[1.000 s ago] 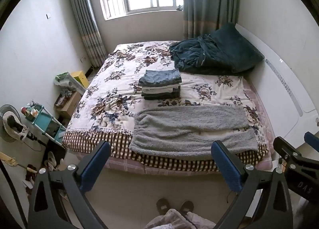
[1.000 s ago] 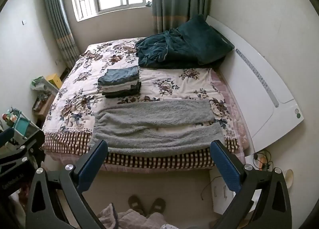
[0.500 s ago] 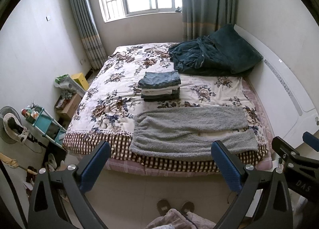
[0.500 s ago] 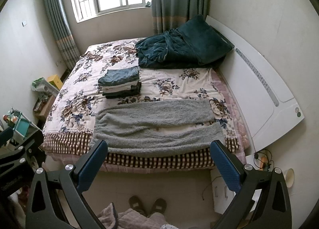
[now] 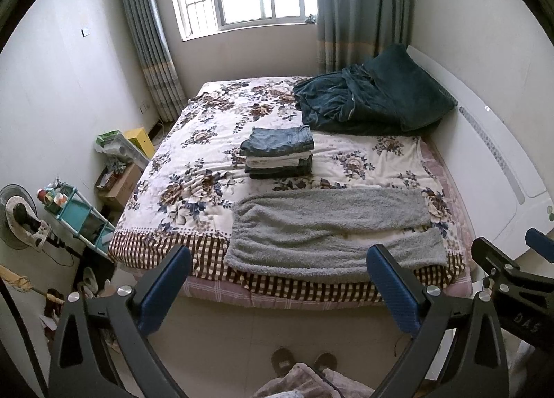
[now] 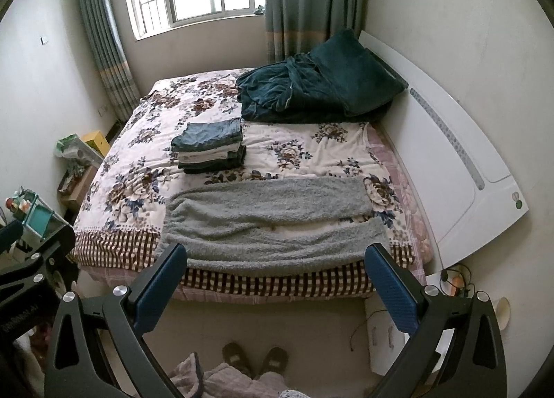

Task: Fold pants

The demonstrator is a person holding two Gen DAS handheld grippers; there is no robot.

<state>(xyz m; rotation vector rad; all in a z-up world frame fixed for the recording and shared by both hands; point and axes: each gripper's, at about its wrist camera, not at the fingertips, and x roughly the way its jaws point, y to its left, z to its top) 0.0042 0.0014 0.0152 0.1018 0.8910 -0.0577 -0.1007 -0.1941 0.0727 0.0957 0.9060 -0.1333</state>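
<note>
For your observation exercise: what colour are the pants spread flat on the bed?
Grey, a fuzzy fleece-like fabric; the pants show best in the right wrist view.

Readable text is confined to the gripper bodies. At 4 o'clock in the left wrist view, the black metal frame of the right gripper bears upside-down white letters, apparently "DAS"; the lettering at 8 o'clock in the right wrist view is illegible.

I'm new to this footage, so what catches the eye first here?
The grey pants lie spread flat across the near edge of the floral bed. Behind them sits a stack of folded clothes, with a dark green blanket heaped by the headboard. Both grippers, left and right, hang open above the floor.
</note>
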